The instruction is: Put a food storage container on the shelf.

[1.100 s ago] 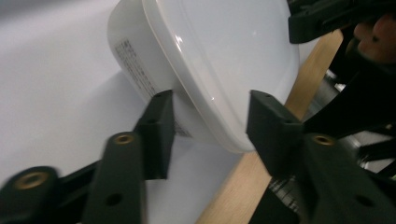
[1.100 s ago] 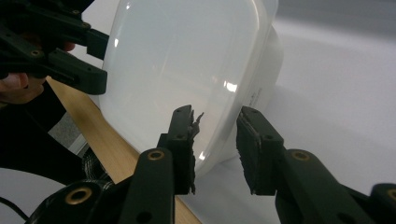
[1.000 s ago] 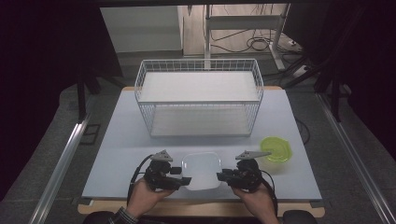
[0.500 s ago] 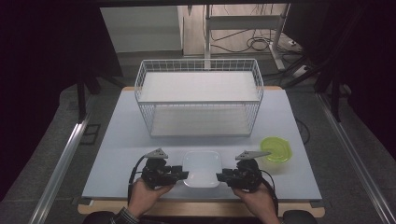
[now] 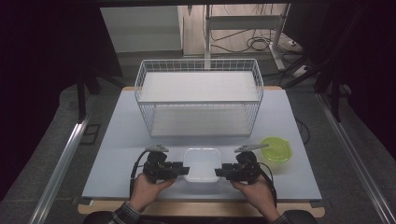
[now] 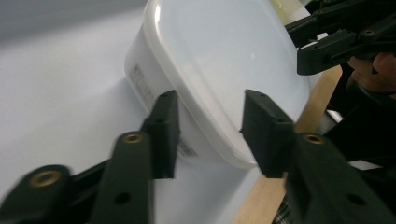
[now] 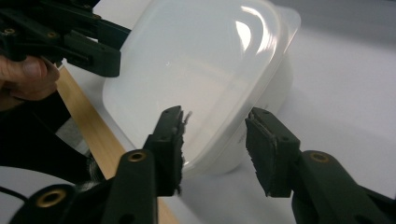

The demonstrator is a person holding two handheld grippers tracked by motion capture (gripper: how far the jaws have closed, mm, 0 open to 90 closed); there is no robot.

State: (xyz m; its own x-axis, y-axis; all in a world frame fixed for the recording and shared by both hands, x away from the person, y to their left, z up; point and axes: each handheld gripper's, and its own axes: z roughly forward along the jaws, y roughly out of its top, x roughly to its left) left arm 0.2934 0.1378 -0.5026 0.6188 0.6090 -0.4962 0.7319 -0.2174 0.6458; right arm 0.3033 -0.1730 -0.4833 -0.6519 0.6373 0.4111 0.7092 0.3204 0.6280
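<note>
container [image 5: 201, 164] nudged nearer — wire basket [image 5: 199, 100] behind | green lid [image 5: 275, 149] right

Bare table [image 5: 126, 140] lay open at lower left and across the middle band below the wire basket [image 5: 199, 100], which blocked the frame's centre. The white lidded box [image 5: 201, 164] sat between the left gripper [image 5: 183, 169] and right gripper [image 5: 218, 171]; a green bowl [image 5: 275, 149] obstructed the lower right.
</note>
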